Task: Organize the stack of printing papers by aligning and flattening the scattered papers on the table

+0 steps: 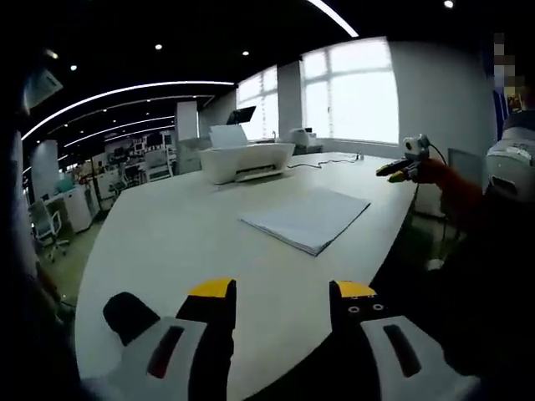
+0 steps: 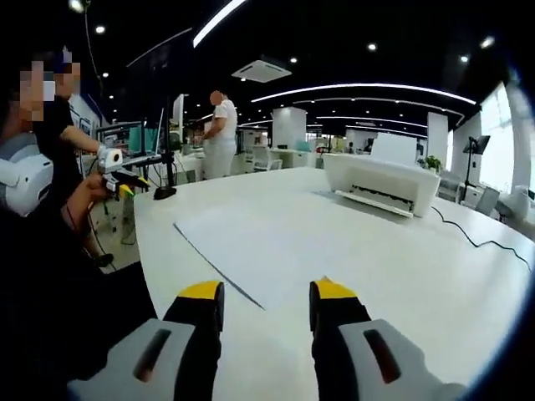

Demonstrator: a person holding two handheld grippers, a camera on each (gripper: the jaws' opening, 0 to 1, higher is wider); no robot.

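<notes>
- Near the table (image 1: 167, 242) edge, left gripper view: left gripper (image 1: 280, 292) spread and empty, well short of the paper stack (image 1: 308, 219); printer (image 1: 247, 159) beyond the stack; right gripper (image 1: 399, 170) hovering off to the stack's right.
- Right gripper view: right gripper (image 2: 266, 294) spread, nothing pinched, just short of the paper stack (image 2: 251, 242) (sheets look fairly flat already); printer (image 2: 380, 184) behind it; left gripper (image 2: 125, 185) past the stack's far-left side.
- Step judged: approach, not yet touching. Next: closing in from both sides to square edges, then pressing flat.

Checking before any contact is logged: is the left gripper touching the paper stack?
Apart. In the left gripper view, bare table lies between the open left gripper and the paper stack.
</notes>
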